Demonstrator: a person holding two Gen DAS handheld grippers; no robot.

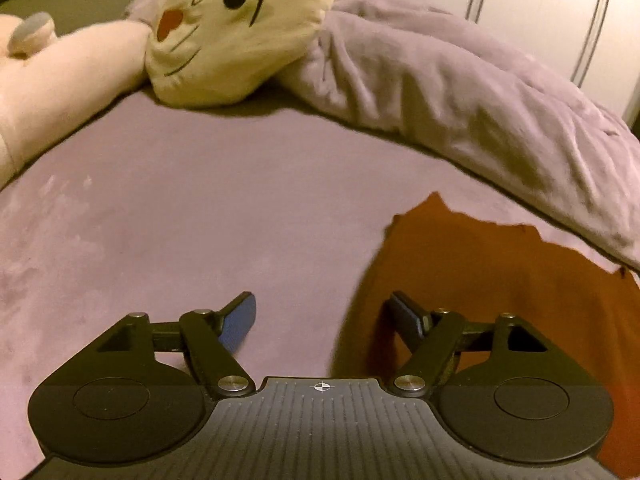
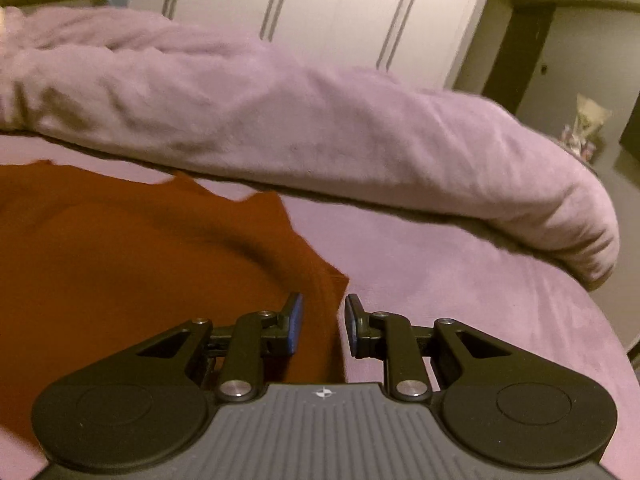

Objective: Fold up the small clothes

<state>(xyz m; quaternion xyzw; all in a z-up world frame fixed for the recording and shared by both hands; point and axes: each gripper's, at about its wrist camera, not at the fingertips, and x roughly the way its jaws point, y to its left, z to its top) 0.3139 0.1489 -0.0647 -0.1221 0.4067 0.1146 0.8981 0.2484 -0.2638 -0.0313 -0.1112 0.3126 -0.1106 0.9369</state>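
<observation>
Broadly, a mauve bed [image 1: 168,208] fills both views, with a rumpled lilac duvet [image 2: 304,128] bunched along its far side. White wardrobe doors [image 2: 340,4] stand behind it. A cream plush cat pillow [image 1: 236,28] lies near the head of the bed beside a pink plush toy [image 1: 68,76]. The rust-orange garment [image 2: 120,264] lies spread on the bed, just in front of the duvet. The left tool [image 1: 326,320] is released, its jaws wide, nothing between them, one finger over the garment's edge. The right tool [image 2: 322,322] has narrow jaws astride the garment's corner; whether its pads [image 2: 295,320] pinch the cloth I cannot tell.
</observation>
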